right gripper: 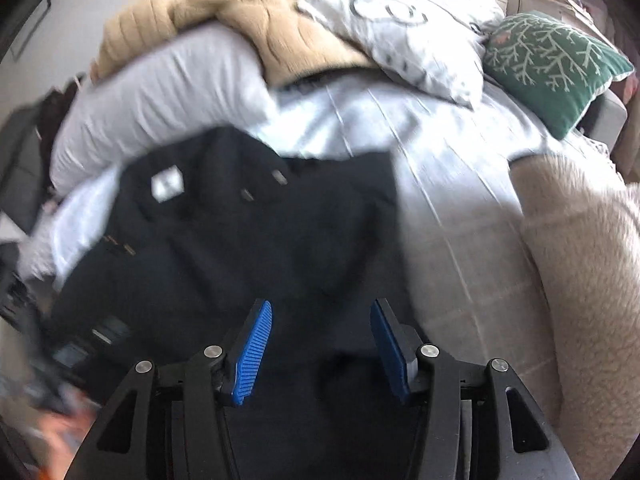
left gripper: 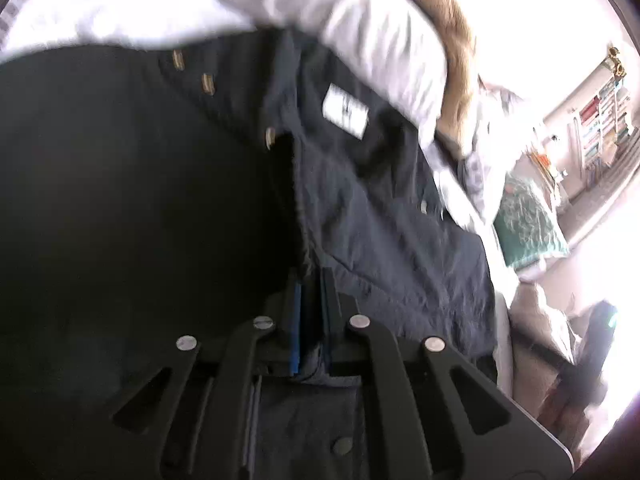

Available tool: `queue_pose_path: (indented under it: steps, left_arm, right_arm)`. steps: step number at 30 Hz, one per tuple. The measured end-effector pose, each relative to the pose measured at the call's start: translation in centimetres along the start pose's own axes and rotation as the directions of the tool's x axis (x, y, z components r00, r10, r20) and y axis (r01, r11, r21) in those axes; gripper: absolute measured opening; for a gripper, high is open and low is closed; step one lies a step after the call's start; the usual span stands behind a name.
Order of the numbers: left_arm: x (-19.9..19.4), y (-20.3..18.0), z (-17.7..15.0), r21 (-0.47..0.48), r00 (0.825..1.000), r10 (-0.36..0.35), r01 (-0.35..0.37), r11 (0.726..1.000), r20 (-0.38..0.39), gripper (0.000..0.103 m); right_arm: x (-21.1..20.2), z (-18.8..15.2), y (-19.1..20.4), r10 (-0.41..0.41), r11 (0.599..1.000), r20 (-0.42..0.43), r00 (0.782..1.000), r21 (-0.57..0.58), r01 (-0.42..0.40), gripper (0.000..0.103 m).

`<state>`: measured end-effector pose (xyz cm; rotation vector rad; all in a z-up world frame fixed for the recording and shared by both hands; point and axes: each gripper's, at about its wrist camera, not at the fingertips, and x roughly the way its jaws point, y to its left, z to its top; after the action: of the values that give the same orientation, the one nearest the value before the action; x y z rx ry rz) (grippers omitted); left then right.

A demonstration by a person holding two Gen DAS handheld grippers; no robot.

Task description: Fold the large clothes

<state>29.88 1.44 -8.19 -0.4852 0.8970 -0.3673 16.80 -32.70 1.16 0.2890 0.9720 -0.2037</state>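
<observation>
- Dark jacket [right gripper: 248,240] lies spread on the bed [right gripper: 440,184].
- Left gripper [left gripper: 310,320]: jaws clamped on its edge.
- Right gripper [right gripper: 320,344]: jaws half open, empty, above the cloth.
- Soft, limp, bulky; I'd grip hems.

Bedroom: bed [right gripper: 440,184], pillows [right gripper: 556,68].

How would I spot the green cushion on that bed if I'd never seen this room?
Start at the bed with the pale sheet, where a dark jacket lies spread out. Look past it to the far right corner, beside the white patterned pillow. The green cushion is the only green thing there, printed with pale branching twigs.
</observation>
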Motion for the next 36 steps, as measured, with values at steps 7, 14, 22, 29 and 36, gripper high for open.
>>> queue_pose_path:
  steps: [7, 14, 22, 29, 36]
  left_arm:
    - [2.6, 1.7, -0.1, 0.103, 0.947, 0.320, -0.315, 0.943, -0.038, 0.012]
    - [-3.0, -0.8, 1.0, 0.107, 0.957, 0.221, -0.244, 0.964, 0.189, 0.042]
    - [3.4, -1.2, -1.4, 0.285, 0.975, 0.209, -0.179, 0.942, -0.078, 0.048]
    - [-0.4, -1.1, -0.2, 0.306, 0.945, 0.288, -0.232, 0.923, -0.152, 0.072]
    - [-9.1, 3.5, 0.5, 0.225, 0.893, 0.434, -0.402, 0.888, -0.119, 0.085]
  right_arm:
    - [5.6, -3.9, -1.4, -0.073, 0.996, -0.049, 0.996, -0.054, 0.071, 0.026]
    - [1.9, -2.3, -0.5, -0.025, 0.998, 0.074, 0.997, -0.053, 0.029, 0.026]
    - [7.0, -3.1, 1.0, -0.052, 0.997, -0.019, 0.998, -0.063, 0.051, 0.026]
    - [2.6, -2.6, 1.9, -0.008, 1.000, -0.045, 0.999, -0.012, 0.008, 0.052]
    - [-4.9, -3.3, 4.0, 0.009, 0.997, 0.008, 1.000, 0.076, -0.010, 0.078]
